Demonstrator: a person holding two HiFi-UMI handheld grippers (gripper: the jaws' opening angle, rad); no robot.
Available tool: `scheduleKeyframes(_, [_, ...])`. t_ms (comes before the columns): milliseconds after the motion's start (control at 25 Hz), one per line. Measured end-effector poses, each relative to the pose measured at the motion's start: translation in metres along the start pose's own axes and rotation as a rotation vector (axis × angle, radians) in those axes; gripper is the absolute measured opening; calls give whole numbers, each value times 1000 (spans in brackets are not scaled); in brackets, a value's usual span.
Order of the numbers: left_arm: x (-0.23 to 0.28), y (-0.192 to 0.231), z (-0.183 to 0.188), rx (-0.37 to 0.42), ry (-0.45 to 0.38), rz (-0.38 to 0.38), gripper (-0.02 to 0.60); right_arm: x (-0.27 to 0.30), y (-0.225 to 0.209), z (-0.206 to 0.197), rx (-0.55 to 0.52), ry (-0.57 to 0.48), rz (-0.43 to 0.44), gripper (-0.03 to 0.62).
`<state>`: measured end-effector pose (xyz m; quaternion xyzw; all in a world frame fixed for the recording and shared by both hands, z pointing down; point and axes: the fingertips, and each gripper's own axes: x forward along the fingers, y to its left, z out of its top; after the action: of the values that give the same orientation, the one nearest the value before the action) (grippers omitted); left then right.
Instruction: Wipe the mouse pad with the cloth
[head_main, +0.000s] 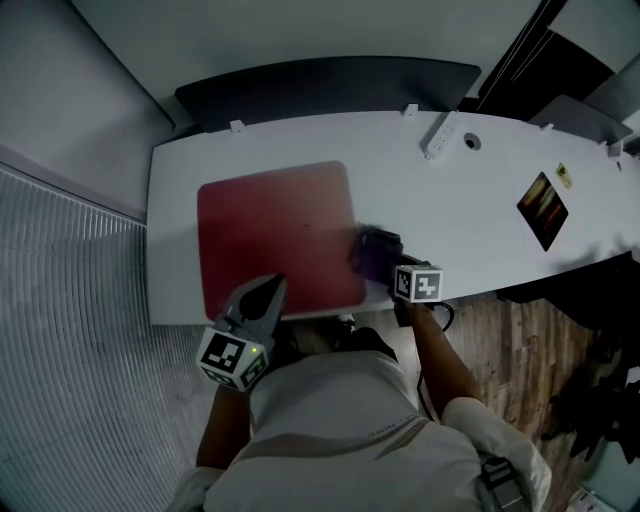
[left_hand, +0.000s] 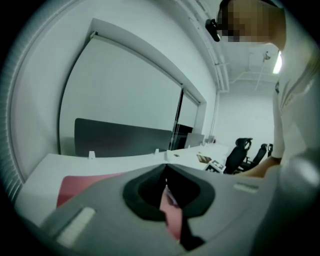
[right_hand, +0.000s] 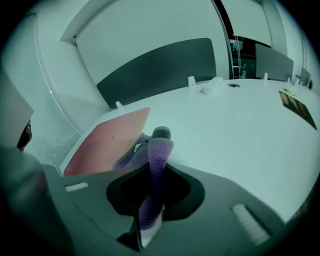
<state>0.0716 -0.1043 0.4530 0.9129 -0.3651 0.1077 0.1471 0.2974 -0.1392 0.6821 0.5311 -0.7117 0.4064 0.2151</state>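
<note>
Right gripper (head_main: 384, 258) is pinching the purple cloth (head_main: 364, 258), which is sitting at the right edge of the red mouse pad (head_main: 275, 225). Left gripper (head_main: 267, 291) is apparently clamping the pad's near edge. I am judging the wipe barely begun, with nearly the whole pad left.

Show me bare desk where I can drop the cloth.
Widest bare patch: white desk between mouse pad and dark card, in front of the power strip. Crowded: pad's near edge, with cloth, right gripper and left gripper.
</note>
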Motion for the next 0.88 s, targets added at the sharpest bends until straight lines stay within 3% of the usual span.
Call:
scheduleKeyframes(160, [-5,-6,1,9,-4,-24,0,-20,-14,-5,42,-28,-53,46])
scheduleKeyframes(320, [-32,4,2,13,-31,-39,1,-44,35,8,10,-139,0,46])
scheduleKeyframes(480, [-83,35,4,17,-58,8,1,-58,126,33,-42,-267,117,46])
scheduleKeyframes(600, [-127,73,-4,-4,-82,60,0,-44,213,41,-71,-291,235,46])
scheduleKeyframes(880, [-223,135,-29,-39,-101,198,0,14,422,3,-161,-138,577,46])
